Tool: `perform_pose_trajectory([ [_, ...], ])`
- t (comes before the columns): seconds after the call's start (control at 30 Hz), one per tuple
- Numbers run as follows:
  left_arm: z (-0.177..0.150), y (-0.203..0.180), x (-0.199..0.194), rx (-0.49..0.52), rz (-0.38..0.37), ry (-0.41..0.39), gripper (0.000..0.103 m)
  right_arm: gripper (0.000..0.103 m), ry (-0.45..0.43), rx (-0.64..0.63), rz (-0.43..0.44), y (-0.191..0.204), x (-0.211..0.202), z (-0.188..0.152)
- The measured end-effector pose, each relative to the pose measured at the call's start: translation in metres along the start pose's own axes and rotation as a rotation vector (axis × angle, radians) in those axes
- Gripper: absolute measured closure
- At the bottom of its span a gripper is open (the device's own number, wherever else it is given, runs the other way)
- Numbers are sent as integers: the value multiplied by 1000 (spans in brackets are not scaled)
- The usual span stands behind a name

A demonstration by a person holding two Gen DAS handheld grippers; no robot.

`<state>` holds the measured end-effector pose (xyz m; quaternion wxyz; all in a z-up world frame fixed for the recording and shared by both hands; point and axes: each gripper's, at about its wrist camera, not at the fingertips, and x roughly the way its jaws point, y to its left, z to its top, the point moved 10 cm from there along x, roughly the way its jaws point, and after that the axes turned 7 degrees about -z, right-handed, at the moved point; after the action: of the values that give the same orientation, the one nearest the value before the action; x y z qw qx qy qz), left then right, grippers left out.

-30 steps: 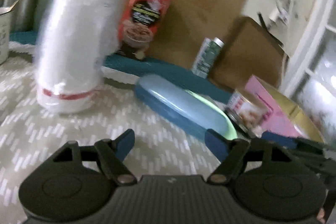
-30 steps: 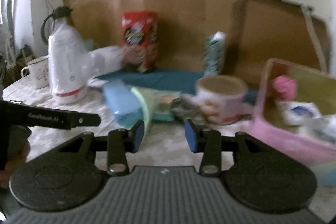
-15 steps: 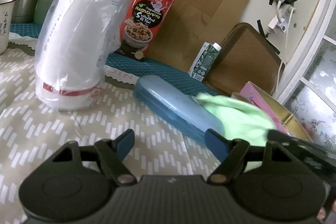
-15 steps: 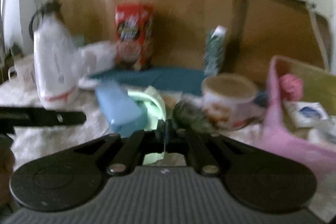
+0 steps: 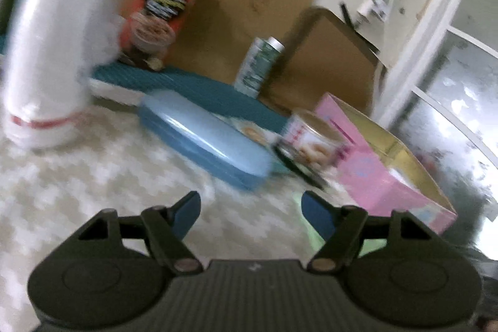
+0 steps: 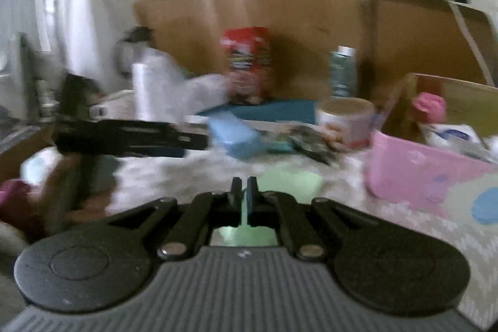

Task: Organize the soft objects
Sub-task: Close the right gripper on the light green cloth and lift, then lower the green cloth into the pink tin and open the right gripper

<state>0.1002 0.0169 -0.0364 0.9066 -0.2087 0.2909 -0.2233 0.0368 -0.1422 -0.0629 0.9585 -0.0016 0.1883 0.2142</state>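
Note:
My right gripper [image 6: 244,189] is shut on a light green cloth [image 6: 289,180], which hangs below the fingers over the patterned tablecloth. A pink box [image 6: 414,173] stands to the right of it with a pink soft item [image 6: 428,105] and white packets inside. In the left wrist view the pink box [image 5: 376,173] sits at the right, and a sliver of the green cloth [image 5: 370,245] shows low behind the right finger. My left gripper [image 5: 250,209] is open and empty above the tablecloth; it also shows in the right wrist view [image 6: 130,136] at the left.
A blue case [image 5: 202,136] lies mid-table, with a small tub [image 5: 311,139] beside the pink box. A bagged stack of white cups [image 5: 53,45], a red snack box [image 5: 162,11] and a green carton [image 5: 261,64] stand at the back before brown boards.
My right gripper closed on the green cloth and pulled it away from beside the blue case toward the near side of the table. My left gripper stayed open and swung slightly right.

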Motion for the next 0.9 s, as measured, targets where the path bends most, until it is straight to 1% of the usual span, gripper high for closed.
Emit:
perform_pose_trajectory([
  [0.03, -3, -8, 4, 4, -24, 28, 30, 80, 21, 18, -46, -7, 10, -4],
  [0.07, -6, -15, 6, 11, -45, 52, 28, 74, 34, 29, -67, -10, 15, -7],
  [0.1, -10, -23, 9, 21, -65, 78, 26, 63, 45, 47, -69, -12, 19, -10],
  [0.13, -13, -30, 12, 31, -83, 103, 24, 54, 49, 69, -42, -11, 20, -12],
  [0.17, -17, -37, 16, 40, -98, 124, 24, 49, 47, 75, -12, -9, 17, -14],
  [0.2, -20, -44, 20, 48, -114, 146, 24, 41, 41, 65, 8, -6, 15, -15],
  [0.23, -23, -50, 23, 53, -128, 164, 23, 37, 28, 34, 11, -1, 12, -16],
  [0.27, -26, -56, 29, 56, -143, 185, 22, 36, 21, 0, 3, 2, 9, -19],
  [0.3, -28, -61, 34, 59, -152, 202, 18, 34, 20, -39, -6, 6, 9, -20],
  [0.43, -43, -78, 54, 100, -148, 261, 17, 34, 35, -152, -41, 15, 15, -31],
  [0.5, -46, -84, 57, 149, -118, 254, 20, 36, 48, -194, -73, 16, 25, -35],
  [0.53, -47, -86, 58, 167, -105, 255, 29, 39, 46, -182, -64, 16, 28, -33],
  [0.57, -47, -86, 59, 172, -99, 253, 33, 46, 55, -168, -45, 16, 30, -32],
  [0.6, -46, -87, 60, 148, -114, 259, 47, 61, 60, -147, -29, 15, 31, -31],
  [0.63, -45, -85, 61, 118, -125, 275, 59, 74, 59, -128, -38, 11, 33, -29],
  [0.7, -43, -86, 61, 88, -133, 277, 68, 93, 56, -110, -35, 8, 33, -27],
  [0.73, -41, -91, 60, 87, -144, 270, 68, 94, 46, -96, -32, 7, 31, -25],
  [0.8, -34, -106, 55, 129, -161, 238, 68, 94, 6, -89, -45, 5, 23, -21],
  [0.9, -15, -140, 51, 208, -212, 178, 68, 94, -96, -98, -94, 1, 2, -5],
])
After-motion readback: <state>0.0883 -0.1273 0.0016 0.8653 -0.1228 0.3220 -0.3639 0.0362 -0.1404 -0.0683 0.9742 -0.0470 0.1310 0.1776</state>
